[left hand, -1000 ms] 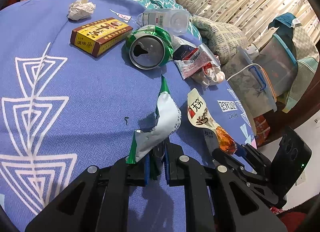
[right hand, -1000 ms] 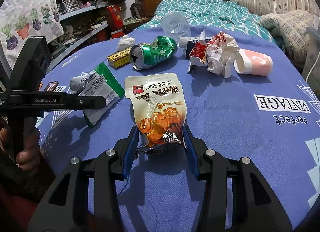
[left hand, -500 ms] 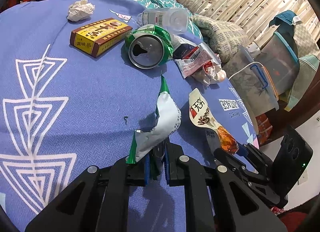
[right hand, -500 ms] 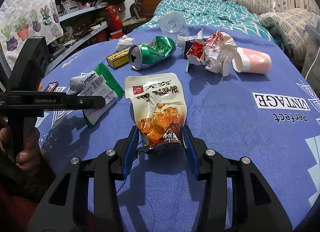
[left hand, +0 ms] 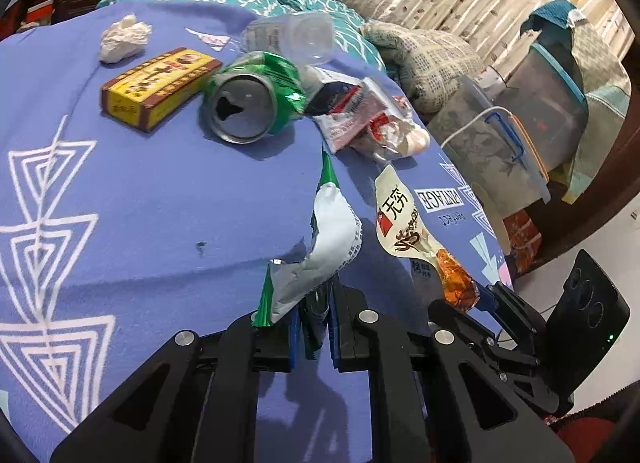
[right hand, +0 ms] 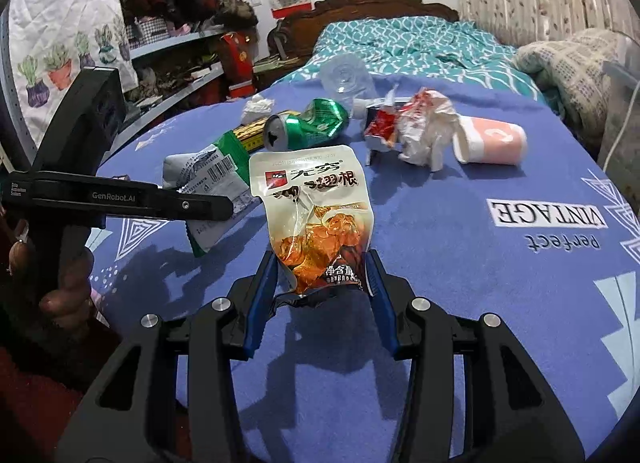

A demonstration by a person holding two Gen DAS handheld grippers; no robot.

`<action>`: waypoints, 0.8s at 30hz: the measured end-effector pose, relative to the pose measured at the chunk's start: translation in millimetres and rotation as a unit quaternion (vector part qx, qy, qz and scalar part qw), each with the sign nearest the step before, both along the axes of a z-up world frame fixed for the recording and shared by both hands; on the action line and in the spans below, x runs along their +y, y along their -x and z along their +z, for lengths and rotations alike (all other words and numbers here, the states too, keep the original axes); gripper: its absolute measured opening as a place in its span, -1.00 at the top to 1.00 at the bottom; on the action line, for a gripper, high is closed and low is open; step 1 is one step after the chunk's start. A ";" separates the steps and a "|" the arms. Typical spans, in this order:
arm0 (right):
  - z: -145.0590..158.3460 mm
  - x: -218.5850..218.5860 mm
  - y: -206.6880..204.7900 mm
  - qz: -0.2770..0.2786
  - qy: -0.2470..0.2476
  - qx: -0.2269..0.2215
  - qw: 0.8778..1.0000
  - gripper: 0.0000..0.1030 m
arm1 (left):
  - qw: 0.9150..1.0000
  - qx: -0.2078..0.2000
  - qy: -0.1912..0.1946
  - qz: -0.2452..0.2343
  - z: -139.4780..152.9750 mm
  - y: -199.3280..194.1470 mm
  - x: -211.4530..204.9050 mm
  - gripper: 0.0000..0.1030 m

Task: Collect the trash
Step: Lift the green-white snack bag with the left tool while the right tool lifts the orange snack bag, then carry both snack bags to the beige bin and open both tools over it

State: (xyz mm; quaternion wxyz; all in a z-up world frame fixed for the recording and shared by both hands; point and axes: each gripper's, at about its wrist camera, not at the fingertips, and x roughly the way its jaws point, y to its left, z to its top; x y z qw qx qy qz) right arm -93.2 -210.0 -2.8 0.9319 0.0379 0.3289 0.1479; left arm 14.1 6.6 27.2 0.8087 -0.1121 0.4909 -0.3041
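Gripping a green-and-white wrapper, the left gripper is sitting nearly shut; the right gripper is standing part-open, pinching an orange snack pouch by its sides; both are hanging over bare blue cloth near the table's front edge; only the right wrist view is showing a pink cup beyond a crushed can, past the crumpled wrappers; the left view is showing the yellow box whole.

"GenRobot.AI" on the left gripper; "VINTAGE perfect" on the blue cloth; "Home" on a wall hanging.
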 end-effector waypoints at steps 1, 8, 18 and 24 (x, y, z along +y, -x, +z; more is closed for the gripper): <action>0.2 -3.5 2.5 -0.003 -0.001 -0.003 1.000 0.09 | 1.000 -0.002 -0.001 -0.004 1.8 0.3 -3.1 0.80; -3.9 -34.6 18.5 -0.044 -0.007 -0.010 0.999 0.09 | 0.998 -0.010 -0.019 -0.053 7.5 4.0 -42.3 0.80; -7.3 -121.6 35.2 -0.167 -0.017 -0.010 0.986 0.08 | 0.982 -0.018 -0.042 -0.182 17.6 -3.3 -151.6 0.80; -5.0 -214.8 44.8 -0.281 -0.042 -0.004 0.959 0.07 | 0.952 -0.053 -0.061 -0.294 34.4 -5.0 -266.0 0.80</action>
